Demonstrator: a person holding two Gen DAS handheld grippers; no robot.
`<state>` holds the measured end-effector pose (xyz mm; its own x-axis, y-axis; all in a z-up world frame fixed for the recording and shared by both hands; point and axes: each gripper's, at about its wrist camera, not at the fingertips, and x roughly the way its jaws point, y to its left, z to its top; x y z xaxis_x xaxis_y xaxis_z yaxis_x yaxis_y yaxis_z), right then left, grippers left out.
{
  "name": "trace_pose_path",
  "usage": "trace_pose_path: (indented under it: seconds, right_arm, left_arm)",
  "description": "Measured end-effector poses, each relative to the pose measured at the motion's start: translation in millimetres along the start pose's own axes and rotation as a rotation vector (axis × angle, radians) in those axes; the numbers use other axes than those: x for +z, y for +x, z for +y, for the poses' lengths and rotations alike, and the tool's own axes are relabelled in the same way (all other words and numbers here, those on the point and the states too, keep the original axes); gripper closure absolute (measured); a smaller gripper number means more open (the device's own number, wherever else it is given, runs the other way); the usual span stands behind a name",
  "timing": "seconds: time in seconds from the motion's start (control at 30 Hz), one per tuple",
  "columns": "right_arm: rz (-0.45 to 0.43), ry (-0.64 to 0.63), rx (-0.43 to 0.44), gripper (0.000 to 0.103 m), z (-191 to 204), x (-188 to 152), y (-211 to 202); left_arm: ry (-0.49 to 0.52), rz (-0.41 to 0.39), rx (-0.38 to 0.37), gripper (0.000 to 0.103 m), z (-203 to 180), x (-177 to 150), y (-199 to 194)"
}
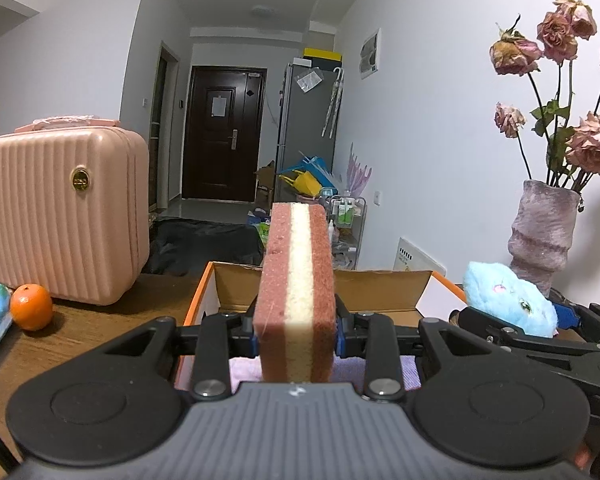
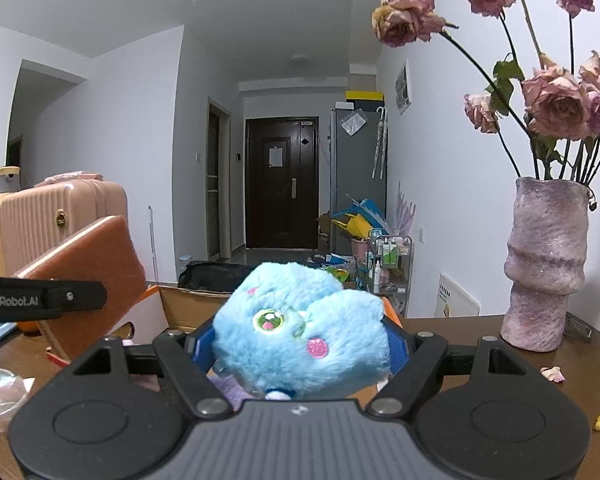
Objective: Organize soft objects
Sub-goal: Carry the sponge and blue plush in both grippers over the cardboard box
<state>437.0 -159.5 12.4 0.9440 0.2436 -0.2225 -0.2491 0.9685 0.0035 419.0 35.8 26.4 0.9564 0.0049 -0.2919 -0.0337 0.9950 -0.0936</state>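
My left gripper [image 1: 296, 332] pinches the layered sponge [image 1: 296, 300] upright at frame centre above the cardboard box [image 1: 380, 292], while my right gripper [image 2: 296, 344] clamps the blue plush toy [image 2: 300, 332] at centre.

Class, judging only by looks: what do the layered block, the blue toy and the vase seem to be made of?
Layered block: likely sponge foam; porous cream core between coarse, matte reddish scouring layers.
Blue toy: plush fabric; long fluffy pile, embroidered-looking eye.
Vase: possibly ceramic or plaster; rough, mottled purple, faintly glittery surface.
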Motion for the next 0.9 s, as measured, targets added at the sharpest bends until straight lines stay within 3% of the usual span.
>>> trace_pose_path:
  seconds: [0.9]
  right_arm:
    - [0.119,-0.008,0.010,0.025,-5,10,64]
  left_arm:
    - [-0.006,0.054,-0.011,0.071,2,13,61]
